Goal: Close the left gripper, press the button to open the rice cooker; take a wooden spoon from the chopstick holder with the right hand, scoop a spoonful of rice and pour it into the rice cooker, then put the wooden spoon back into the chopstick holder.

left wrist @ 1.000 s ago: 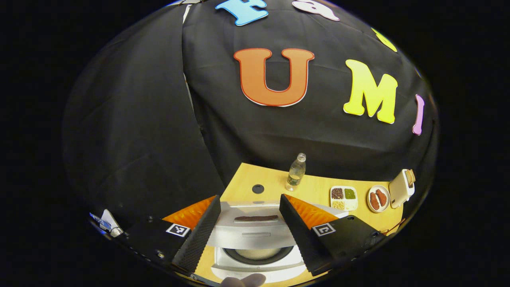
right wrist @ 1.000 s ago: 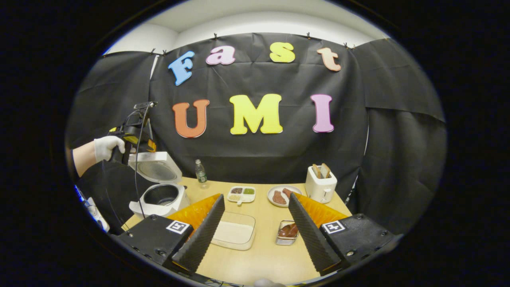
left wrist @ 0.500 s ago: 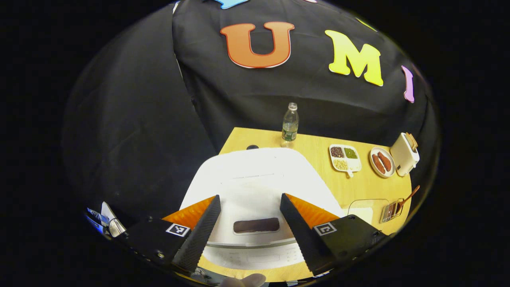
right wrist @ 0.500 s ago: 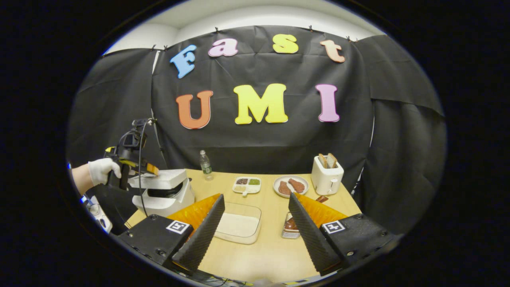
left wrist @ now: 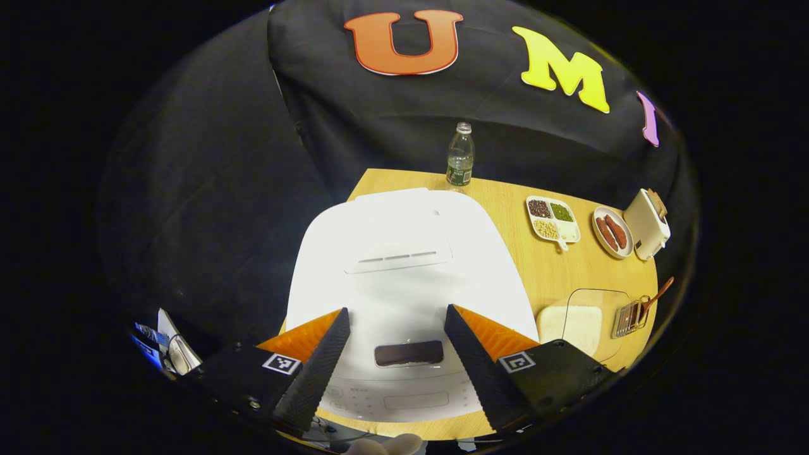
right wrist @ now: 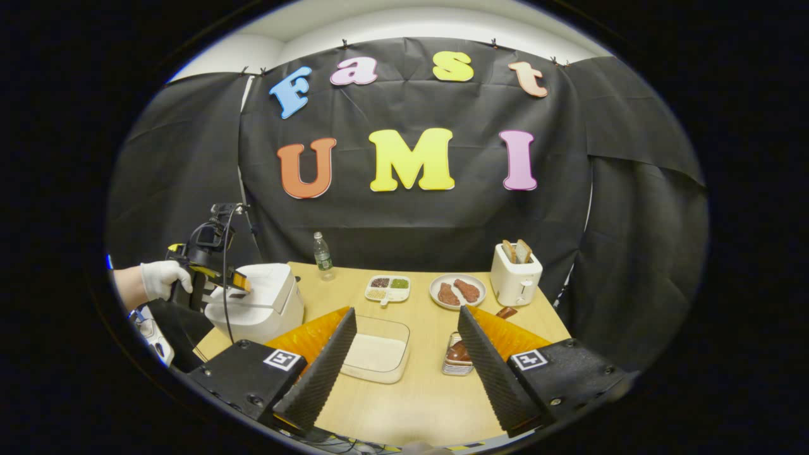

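The white rice cooker [left wrist: 404, 265] stands at the table's left end with its lid down; a dark panel [left wrist: 408, 352] sits at the lid's front. My left gripper [left wrist: 397, 311] is open, its fingers spread over that front edge. From the right gripper view, a gloved hand holds the left gripper [right wrist: 212, 272] against the rice cooker [right wrist: 259, 303]. My right gripper [right wrist: 407, 311] is open and holds nothing, above the clear rice container [right wrist: 376, 351] and the wire chopstick holder [right wrist: 458, 361]. The wooden spoon [left wrist: 657, 296] leans out of the chopstick holder [left wrist: 626, 319].
A water bottle [right wrist: 323, 254] stands at the back of the wooden table [right wrist: 417, 398]. A divided dish of beans [right wrist: 387, 288], a plate of sausages [right wrist: 457, 292] and a white toaster [right wrist: 516, 275] with bread line the far side. Black cloth encloses the table.
The rice cooker's lid has swung from upright to fully down, and my left gripper came down with it. My right gripper stayed open and barely shifted.
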A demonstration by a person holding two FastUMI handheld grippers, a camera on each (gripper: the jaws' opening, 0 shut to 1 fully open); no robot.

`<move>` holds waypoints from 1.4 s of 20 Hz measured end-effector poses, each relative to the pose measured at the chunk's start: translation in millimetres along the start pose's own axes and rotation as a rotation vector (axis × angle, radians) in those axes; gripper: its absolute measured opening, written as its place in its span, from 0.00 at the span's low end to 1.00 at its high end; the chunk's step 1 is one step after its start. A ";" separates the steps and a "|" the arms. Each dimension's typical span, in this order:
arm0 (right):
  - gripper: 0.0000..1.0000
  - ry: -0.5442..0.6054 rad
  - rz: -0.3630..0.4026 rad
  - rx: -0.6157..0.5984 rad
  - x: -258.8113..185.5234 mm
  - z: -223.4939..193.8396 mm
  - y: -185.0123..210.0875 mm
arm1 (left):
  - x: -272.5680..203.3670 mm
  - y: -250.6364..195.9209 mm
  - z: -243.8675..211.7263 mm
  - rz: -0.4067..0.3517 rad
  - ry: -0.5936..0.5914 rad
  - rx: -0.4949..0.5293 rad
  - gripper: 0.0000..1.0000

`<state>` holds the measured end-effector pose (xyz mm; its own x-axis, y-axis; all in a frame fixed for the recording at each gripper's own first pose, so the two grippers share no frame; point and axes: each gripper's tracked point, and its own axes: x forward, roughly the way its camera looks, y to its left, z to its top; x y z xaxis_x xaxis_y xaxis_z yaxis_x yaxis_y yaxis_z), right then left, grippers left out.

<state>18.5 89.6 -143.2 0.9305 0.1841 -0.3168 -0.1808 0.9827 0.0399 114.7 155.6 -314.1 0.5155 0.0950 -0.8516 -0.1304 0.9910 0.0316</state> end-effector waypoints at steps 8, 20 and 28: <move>1.00 0.009 0.002 0.015 5.5 -3.3 -0.9 | 3.4 -5.1 -5.0 -0.044 0.000 -0.059 0.96; 1.00 -0.057 -0.031 -0.031 1.3 16.3 -5.7 | -22.3 2.5 27.9 0.023 -0.228 -0.043 0.95; 1.00 -0.212 -0.072 -0.023 -16.2 75.4 -15.2 | -204.5 -36.6 89.3 0.040 -0.822 0.021 0.96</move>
<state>30.2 73.2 -67.2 0.9870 0.1160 -0.1112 -0.1165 0.9932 0.0019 89.7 108.3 -94.4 0.9675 0.1610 -0.1948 -0.1500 0.9862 0.0701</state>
